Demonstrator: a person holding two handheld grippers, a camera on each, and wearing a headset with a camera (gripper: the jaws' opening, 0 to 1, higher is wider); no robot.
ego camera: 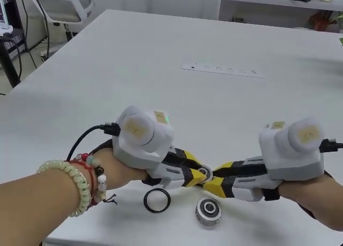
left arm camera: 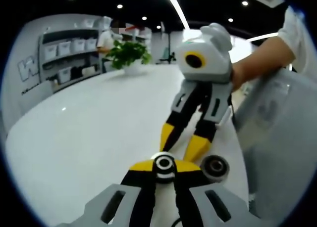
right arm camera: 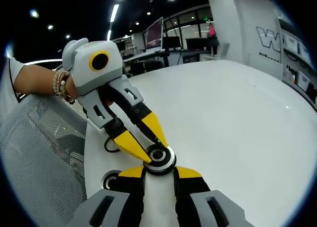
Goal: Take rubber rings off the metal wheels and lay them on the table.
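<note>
Small round silver metal wheel [ego camera: 204,174], held just above the near edge of the white desk [ego camera: 161,85]. The left hand-held gripper [ego camera: 197,177] and right hand-held gripper [ego camera: 213,181] meet tip to tip, each with its jaws closed on the wheel. Nearer, a loose black rubber ring [ego camera: 157,200] and a second metal wheel [ego camera: 208,211] lie on the desk.
</note>
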